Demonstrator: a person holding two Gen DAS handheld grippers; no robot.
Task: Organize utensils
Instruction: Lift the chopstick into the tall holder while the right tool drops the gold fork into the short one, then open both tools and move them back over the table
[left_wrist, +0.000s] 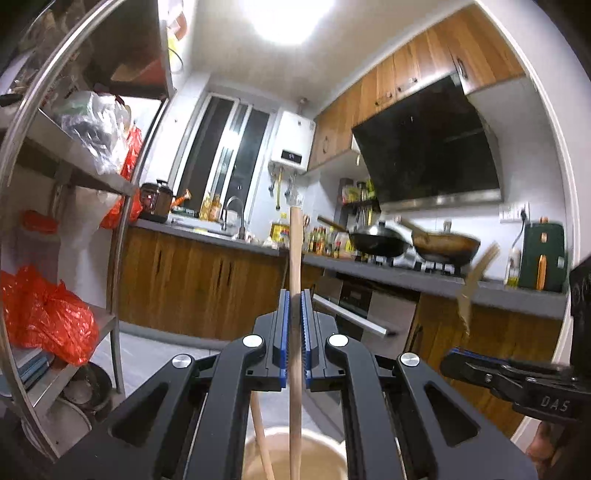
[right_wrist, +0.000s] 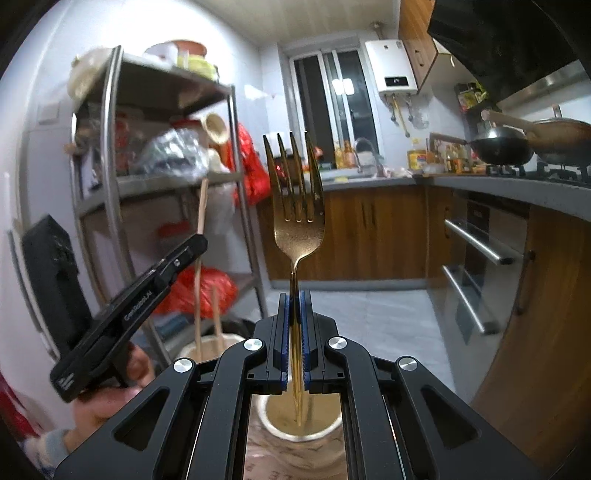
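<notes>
Left gripper (left_wrist: 294, 325) fingers pinched on an upright chopstick (left_wrist: 295, 258), its lower end in the cup (left_wrist: 332, 454), second chopstick (left_wrist: 260, 432) loose in the cup, right gripper (right_wrist: 294, 328) fingers pinched on a gold fork (right_wrist: 295, 192), tines up, handle over a cup (right_wrist: 273, 424).

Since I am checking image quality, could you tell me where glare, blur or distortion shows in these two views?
Left wrist view: the ceiling light blows out to white glare; the fork in the right gripper is smeared, while the clamped chopstick is sharp. Right wrist view: the gold fork is crisp; the shelf rack bows from fisheye and looks soft.
</notes>
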